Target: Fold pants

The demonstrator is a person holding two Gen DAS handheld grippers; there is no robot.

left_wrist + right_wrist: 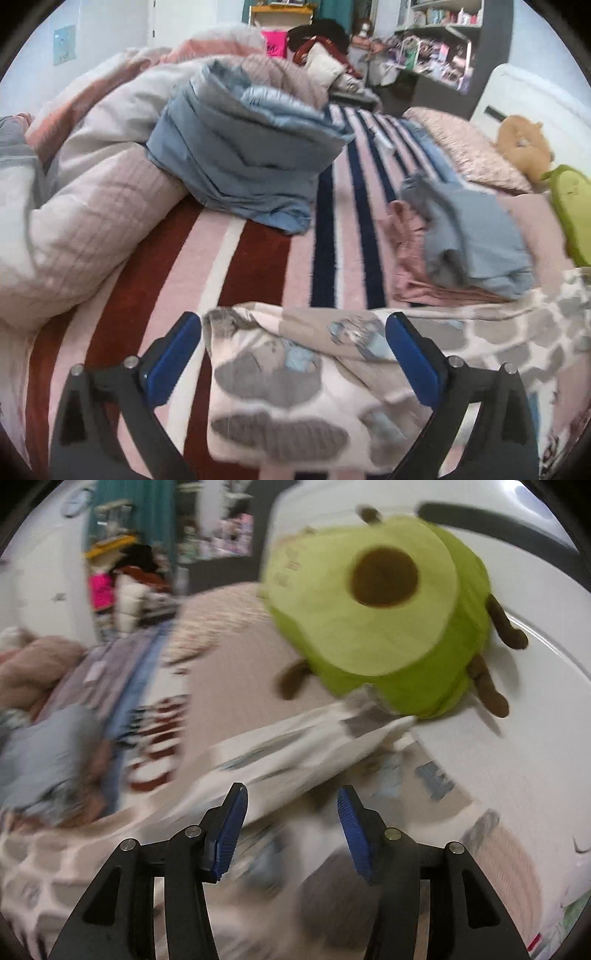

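Observation:
The pants (280, 387) are cream with grey and pale blue patches. They lie bunched on the striped bed blanket (258, 254) at the near edge of the left wrist view. My left gripper (293, 319) stands wide open above them, a blue pad on either side of the folded end, neither squeezing it. In the blurred right wrist view, the pants (295, 746) stretch as a pale band toward a green plush. My right gripper (291, 789) hovers over that cloth, open, with a clear gap between its blue pads.
A rumpled blue cover (243, 162) and a pale quilt heap (92, 206) fill the bed's left and middle. A folded grey and pink stack (469, 243) lies right of the pants. An avocado plush (376, 609) leans on the white headboard (535, 720). Cluttered shelves (436, 48) stand behind.

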